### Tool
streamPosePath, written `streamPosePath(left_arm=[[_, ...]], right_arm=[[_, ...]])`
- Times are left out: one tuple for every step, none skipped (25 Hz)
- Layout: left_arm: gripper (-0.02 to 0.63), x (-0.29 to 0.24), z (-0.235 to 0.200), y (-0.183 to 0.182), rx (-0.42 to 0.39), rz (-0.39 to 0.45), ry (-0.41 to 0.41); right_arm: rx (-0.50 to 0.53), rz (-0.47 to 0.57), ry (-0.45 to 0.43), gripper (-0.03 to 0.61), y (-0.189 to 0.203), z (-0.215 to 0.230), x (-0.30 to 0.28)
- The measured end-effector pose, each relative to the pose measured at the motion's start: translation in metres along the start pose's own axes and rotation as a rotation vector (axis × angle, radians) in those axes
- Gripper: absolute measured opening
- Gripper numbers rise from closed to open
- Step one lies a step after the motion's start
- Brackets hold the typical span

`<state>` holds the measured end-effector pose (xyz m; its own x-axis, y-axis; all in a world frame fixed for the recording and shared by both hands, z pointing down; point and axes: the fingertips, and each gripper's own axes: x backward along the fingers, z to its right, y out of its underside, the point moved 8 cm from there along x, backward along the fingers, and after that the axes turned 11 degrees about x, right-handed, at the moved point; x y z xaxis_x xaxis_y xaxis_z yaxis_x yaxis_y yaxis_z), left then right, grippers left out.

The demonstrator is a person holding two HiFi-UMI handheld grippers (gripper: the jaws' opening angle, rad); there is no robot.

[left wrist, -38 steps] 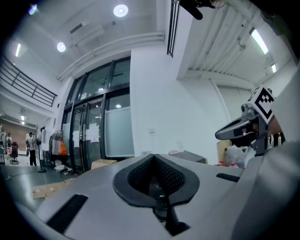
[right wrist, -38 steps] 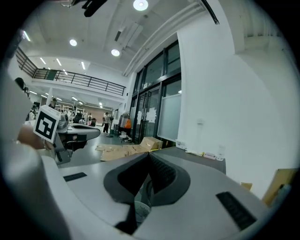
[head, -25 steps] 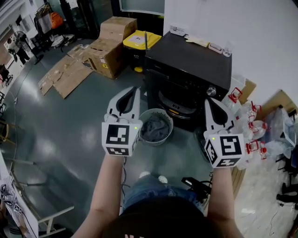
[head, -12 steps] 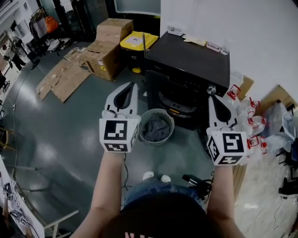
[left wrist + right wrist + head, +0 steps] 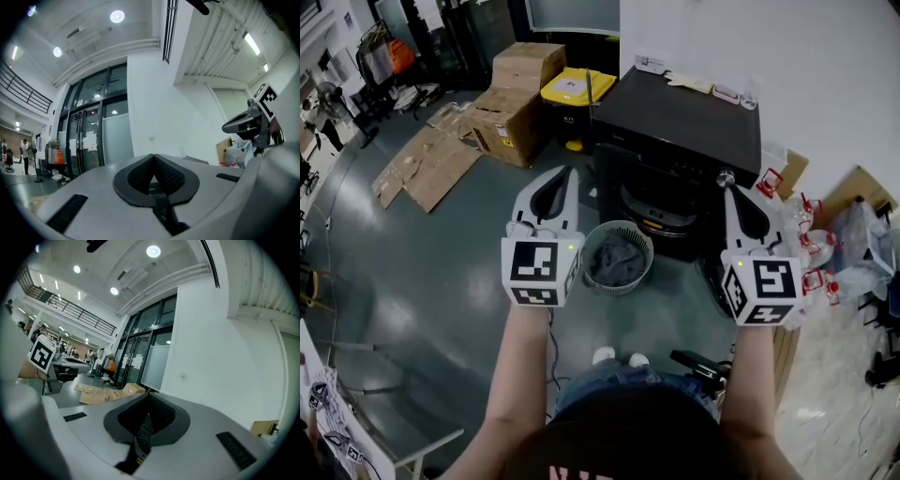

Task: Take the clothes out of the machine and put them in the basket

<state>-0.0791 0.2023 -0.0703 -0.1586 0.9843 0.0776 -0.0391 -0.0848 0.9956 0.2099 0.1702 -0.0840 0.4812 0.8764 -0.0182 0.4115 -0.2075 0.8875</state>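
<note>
Currently the left gripper (image 5: pixel 570 172) and right gripper (image 5: pixel 729 191) are closed, empty, flanking the basket (image 5: pixel 649 255) of clothes (image 5: pixel 614 259).

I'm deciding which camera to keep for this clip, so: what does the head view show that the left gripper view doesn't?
Only the head view shows the basket holding grey clothes, on the floor in front of the black machine. Only the left gripper view shows the ceiling lights. Both show the left tool, shut and empty, the right tool and the white wall.
</note>
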Motion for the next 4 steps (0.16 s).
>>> streamPosePath(left_arm=[[0.003, 0.0010, -0.0003, -0.0002, 0.001, -0.001, 0.000], [0.003, 0.0019, -0.0008, -0.0006, 0.002, -0.002, 0.001], [0.003, 0.0028, -0.0016, -0.0012, 0.003, -0.003, 0.001], [0.003, 0.0038, -0.0023, -0.0018, 0.004, -0.003, 0.001]], right_arm=[[0.002, 0.002, -0.001, 0.002, -0.0011, -0.0009, 0.0002], [0.005, 0.004, -0.001, 0.002, -0.0027, -0.0015, 0.0005], [0.009, 0.007, 0.000, 0.002, -0.0047, -0.0019, 0.0009], [0.014, 0.010, 0.002, 0.002, -0.0068, -0.0021, 0.0012]])
